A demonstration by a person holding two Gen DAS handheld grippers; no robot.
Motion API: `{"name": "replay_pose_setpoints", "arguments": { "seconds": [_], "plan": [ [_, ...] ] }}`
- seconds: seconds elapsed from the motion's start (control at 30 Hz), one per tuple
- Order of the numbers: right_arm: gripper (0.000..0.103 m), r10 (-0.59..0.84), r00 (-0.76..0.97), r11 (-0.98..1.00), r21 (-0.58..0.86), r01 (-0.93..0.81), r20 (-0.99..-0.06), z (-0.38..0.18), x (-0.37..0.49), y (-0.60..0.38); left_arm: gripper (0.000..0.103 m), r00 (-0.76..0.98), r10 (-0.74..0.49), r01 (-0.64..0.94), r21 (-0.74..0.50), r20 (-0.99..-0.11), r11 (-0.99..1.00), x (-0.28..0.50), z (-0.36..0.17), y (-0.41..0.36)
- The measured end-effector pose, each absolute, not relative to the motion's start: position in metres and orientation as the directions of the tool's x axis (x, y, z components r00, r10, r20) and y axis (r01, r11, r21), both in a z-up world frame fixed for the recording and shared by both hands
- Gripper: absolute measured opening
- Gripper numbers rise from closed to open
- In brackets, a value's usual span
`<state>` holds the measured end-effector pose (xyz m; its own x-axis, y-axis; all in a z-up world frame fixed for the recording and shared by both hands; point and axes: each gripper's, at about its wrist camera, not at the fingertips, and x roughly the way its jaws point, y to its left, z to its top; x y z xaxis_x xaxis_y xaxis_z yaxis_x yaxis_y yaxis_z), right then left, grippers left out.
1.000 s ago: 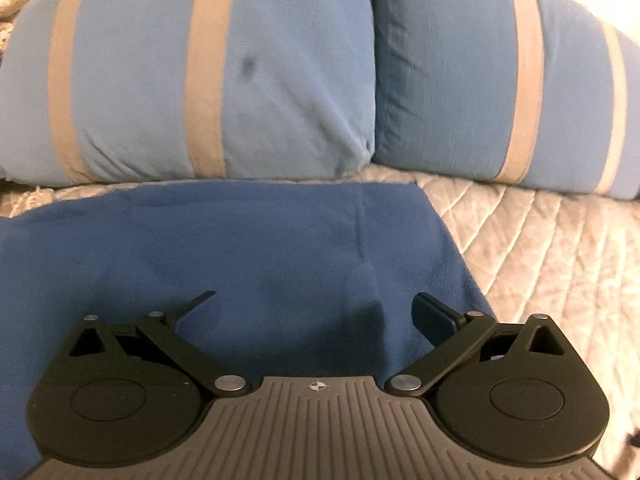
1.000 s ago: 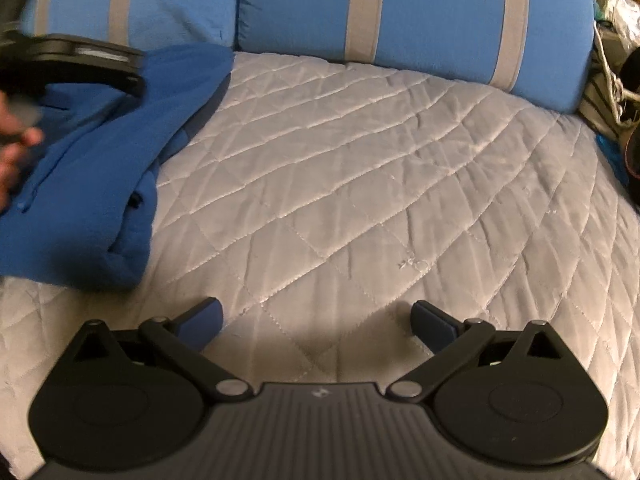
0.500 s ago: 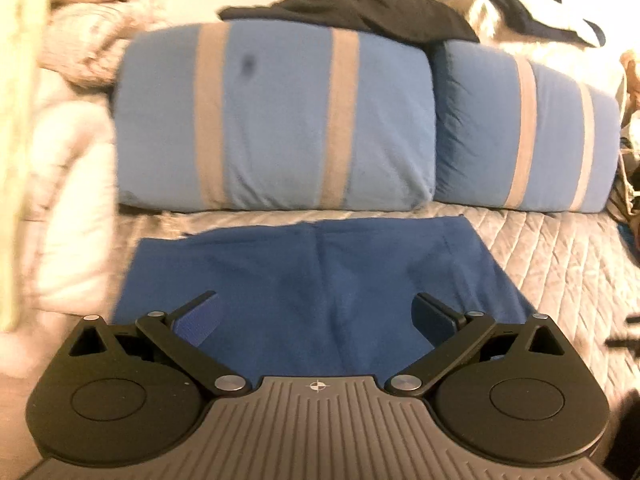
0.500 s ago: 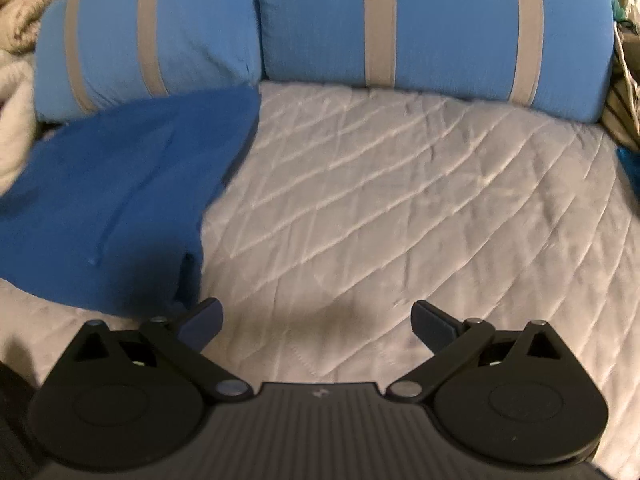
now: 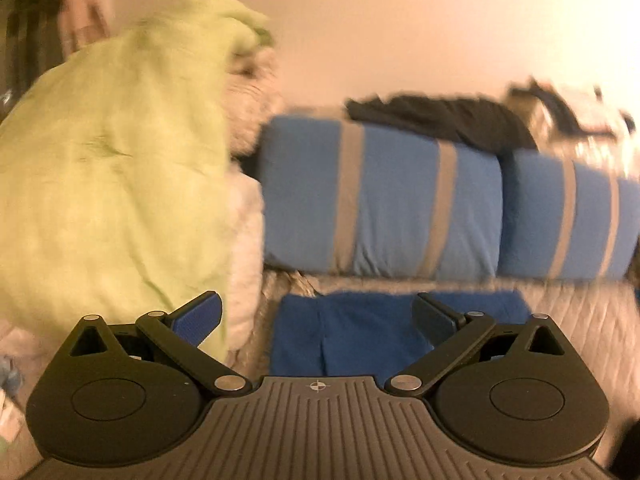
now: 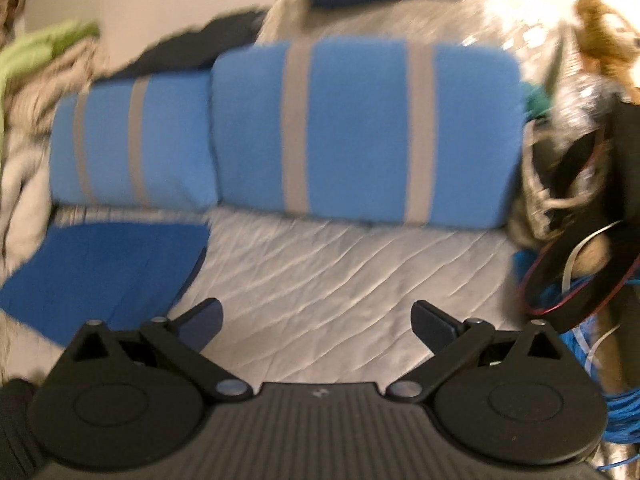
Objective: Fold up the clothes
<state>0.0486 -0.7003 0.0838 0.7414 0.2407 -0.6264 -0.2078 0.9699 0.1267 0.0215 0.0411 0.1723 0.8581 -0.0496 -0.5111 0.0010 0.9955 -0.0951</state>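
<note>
Blue garment [image 6: 108, 268] lay flat in a squared shape at the bed's [image 6: 340, 272] head-left corner, below the pillows [image 6: 360, 132] | left gripper [image 5: 318, 316] and right gripper [image 6: 316, 320] both spread wide, holding nothing | fold appeared complete; green cloth [image 5: 108, 184] heaped leftward, unfolded.

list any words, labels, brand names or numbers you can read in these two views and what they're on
No readable text in either view.
Left gripper: only a small crosshair mark on its grey body, no letters.
Right gripper: a tiny pale mark on its body, too small to read.
Blue garment and striped pillows: no print visible.
</note>
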Motion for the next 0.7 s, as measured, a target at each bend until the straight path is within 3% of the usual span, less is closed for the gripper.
{"name": "replay_pose_setpoints", "arguments": {
  "seconds": [0.27, 0.7],
  "plan": [
    [0.103, 0.266, 0.836, 0.937, 0.332, -0.108, -0.481, 0.156, 0.021, -0.795, 0.103, 0.895, -0.073, 0.017, -0.129, -0.44, 0.992, -0.02, 0.203, 0.056],
    [0.103, 0.073, 0.89, 0.996, 0.08, -0.042, -0.45, 0.161, -0.065, -0.858, 0.103, 0.864, -0.178, 0.187, -0.027, -0.47, 0.982, -0.072, 0.155, 0.011]
  ]
}}
